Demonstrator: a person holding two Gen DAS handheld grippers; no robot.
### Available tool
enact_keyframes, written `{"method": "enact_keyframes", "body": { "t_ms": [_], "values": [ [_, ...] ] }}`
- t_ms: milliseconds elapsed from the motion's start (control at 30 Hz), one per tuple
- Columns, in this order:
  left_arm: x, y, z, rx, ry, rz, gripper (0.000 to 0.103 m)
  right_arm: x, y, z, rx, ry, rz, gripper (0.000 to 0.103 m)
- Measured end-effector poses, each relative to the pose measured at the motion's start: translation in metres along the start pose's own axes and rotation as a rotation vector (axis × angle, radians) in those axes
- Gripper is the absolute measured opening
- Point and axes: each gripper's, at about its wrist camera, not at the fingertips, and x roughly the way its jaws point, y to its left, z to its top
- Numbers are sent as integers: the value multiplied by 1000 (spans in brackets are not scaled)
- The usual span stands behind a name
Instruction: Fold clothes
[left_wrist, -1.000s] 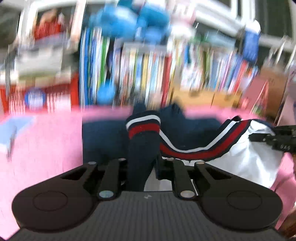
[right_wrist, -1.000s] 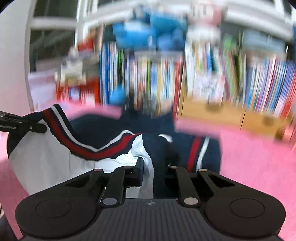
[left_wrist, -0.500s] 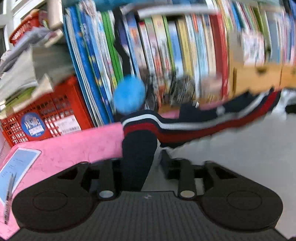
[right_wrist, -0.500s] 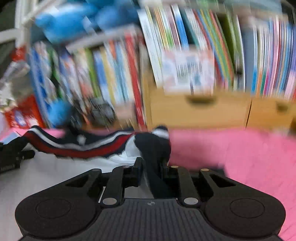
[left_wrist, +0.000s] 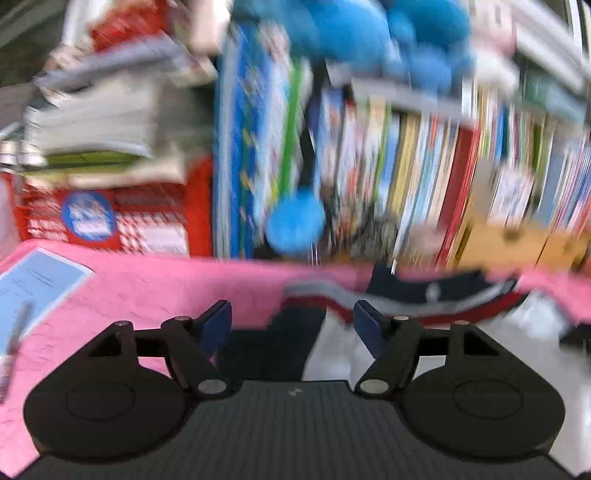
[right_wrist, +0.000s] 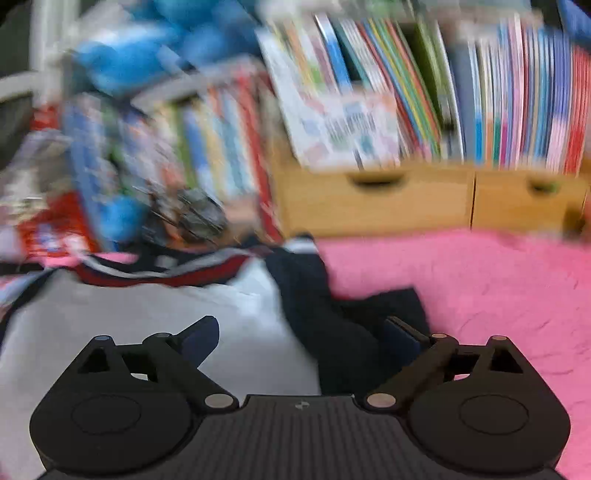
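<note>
On the pink worktop (right_wrist: 480, 288) lies a jacket (right_wrist: 155, 317), close to a row of books (right_wrist: 498, 103) and two wooden drawers (right_wrist: 376, 199). It is soft and floppy cloth, so I think it is light, bends where you push it, and will slump when let go; it will not break. The best places to hold it look like the thick edges: the striped band or the end of a sleeve, where the cloth is doubled and will not slip out so fast. The jacket is white in the middle, with dark blue sleeves and a band of red, white and blue stripes (left_wrist: 424, 306) along its far edge. The pictures are blurry, so small parts like a zip cannot be made out. The left tool (left_wrist: 291, 325) has just been opening, and a dark blue sleeve (left_wrist: 280, 343) lies between its jaws with a gap on both sides, so nothing is pinched. The right tool (right_wrist: 303, 339) has just been opening too, very wide, and the other sleeve (right_wrist: 332, 332) sits loose between its jaws.
</note>
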Motion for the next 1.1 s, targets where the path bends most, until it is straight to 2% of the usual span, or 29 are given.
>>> {"method": "enact_keyframes", "body": {
  "t_ms": [100,200,267,367,433,500,567,633,700,733,767,833,967,1000,1100],
  "values": [
    [-41,1,-1,20,-79,26,72,-44,16,-7,-35,-53,-26,103],
    [-80,-22,-30,119,-116,19,73,-61,65,-22,-153,-16,43,103],
    [-94,-42,-58,206,-106,38,76,-65,105,-34,-227,18,92,102],
    [-86,-58,-92,269,25,43,76,-63,144,-45,-241,58,142,100],
    [-73,-56,-107,262,121,59,74,-59,152,-48,-240,89,111,97],
    [-65,-53,-119,301,147,116,77,-59,141,-51,-238,116,32,96],
    [-65,-49,-122,328,124,152,80,-62,114,-54,-195,140,-36,96],
    [-63,-46,-121,336,122,198,82,-65,77,-58,-156,154,-177,95],
    [-63,-39,-121,313,117,202,86,-70,36,-68,-117,166,-328,100],
    [-62,-35,-121,301,114,204,86,-76,13,-71,-49,173,-366,100],
    [-62,-32,-121,287,114,202,86,-83,-10,-73,47,183,-371,102],
    [-63,-26,-120,257,121,184,87,-94,-32,-77,123,189,-389,102],
    [-68,-25,-123,252,121,182,87,-108,-22,-71,90,171,-441,99],
    [-68,-26,-123,257,120,185,87,-111,-16,-67,94,148,-422,99],
    [-68,-26,-122,253,121,189,89,-102,9,-43,92,50,-266,100]
  ]
}}
